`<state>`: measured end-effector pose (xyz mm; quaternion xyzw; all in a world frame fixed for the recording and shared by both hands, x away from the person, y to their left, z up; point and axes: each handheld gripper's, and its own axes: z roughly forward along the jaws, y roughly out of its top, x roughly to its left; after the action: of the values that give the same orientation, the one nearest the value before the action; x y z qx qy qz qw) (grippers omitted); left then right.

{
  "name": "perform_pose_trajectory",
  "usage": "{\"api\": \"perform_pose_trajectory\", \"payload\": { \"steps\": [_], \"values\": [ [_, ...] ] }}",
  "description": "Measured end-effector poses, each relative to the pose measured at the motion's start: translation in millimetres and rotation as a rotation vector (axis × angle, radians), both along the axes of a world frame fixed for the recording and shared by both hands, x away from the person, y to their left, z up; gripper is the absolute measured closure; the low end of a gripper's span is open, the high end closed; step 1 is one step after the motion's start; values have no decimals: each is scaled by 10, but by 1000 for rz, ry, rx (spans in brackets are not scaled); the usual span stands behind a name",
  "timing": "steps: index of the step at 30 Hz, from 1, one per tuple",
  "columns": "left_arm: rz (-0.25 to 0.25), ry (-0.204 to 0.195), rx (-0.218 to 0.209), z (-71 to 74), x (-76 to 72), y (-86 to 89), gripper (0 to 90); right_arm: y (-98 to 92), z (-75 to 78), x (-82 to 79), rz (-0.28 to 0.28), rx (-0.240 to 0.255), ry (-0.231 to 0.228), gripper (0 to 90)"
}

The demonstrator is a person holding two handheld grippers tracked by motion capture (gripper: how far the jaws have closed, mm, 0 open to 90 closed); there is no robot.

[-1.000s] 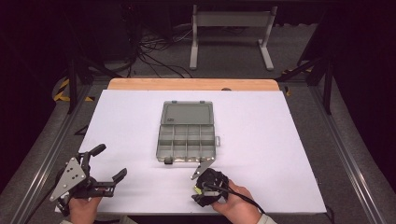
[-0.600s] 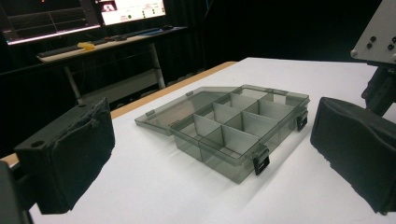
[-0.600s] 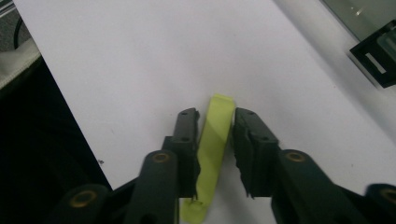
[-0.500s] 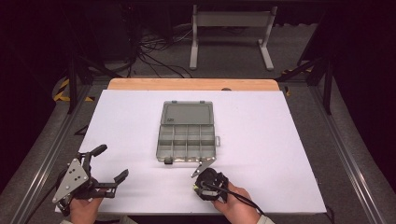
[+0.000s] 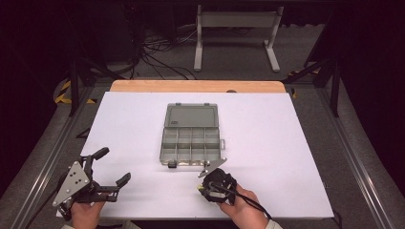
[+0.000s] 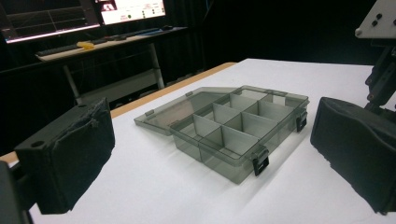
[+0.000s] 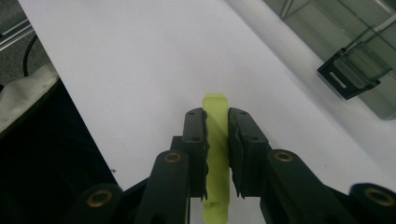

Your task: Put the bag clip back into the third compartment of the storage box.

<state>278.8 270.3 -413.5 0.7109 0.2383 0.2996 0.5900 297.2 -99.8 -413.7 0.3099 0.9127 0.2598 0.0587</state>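
table (image 5: 296, 157): white top, wooden strip along the far edge.
box (image 5: 191, 136): grey see-through organiser, lid laid flat open on the far side, divided tray on the near side; lies ahead of both grippers, between them, nearer the right one. two black latches on the near wall.
left gripper (image 5: 114, 168): near left corner of the table, held in a hand (image 5: 86, 214); jaws spread wide, nothing between them. grey three-cornered plate on top.
left gripper view: two black padded jaws at the left and right edges, well apart; box (image 6: 229, 128) seen through the gap, standing clear of both pads. part of the other gripper at the right edge.
right gripper (image 5: 213, 177): near edge, just short of the box's near right corner, held in a hand (image 5: 243, 210); cable trails back over the hand.
right gripper view: jaws pressed in on a clip (image 7: 216, 140) from both sides.
clip: yellow-green flat strip, running along the jaws, rounded tip poking out past the fingertips, over the white top; cannot tell whether it touches the table.
latch (image 7: 348, 77): up and to the right of the right gripper's tips, well apart from the clip.
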Motion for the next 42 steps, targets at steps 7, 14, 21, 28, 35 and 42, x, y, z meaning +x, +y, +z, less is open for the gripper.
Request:
{"api": "perform_pose_trajectory", "payload": {
  "steps": [7, 14, 21, 28, 35, 42],
  "values": [
    [-2, 2, 0, -3, 4, -7, 4, -46, 154, 30, -2, 32, -24, 778],
    [0, 0, -4, -3, 8, -3, 4, -106, 327, 103, -14, 59, -57, 778],
    [-3, 3, -5, -4, 12, -3, 4, -153, 467, 154, -17, 71, -86, 778],
    [1, 4, -9, -7, 15, -2, 3, -189, 572, 202, -9, 94, -110, 778],
    [3, 4, -11, -9, 17, 1, 3, -195, 693, 270, -5, 107, -146, 778],
    [2, 8, -3, -9, 20, 4, 2, -192, 781, 376, 1, 119, -171, 778]
  ]
}}
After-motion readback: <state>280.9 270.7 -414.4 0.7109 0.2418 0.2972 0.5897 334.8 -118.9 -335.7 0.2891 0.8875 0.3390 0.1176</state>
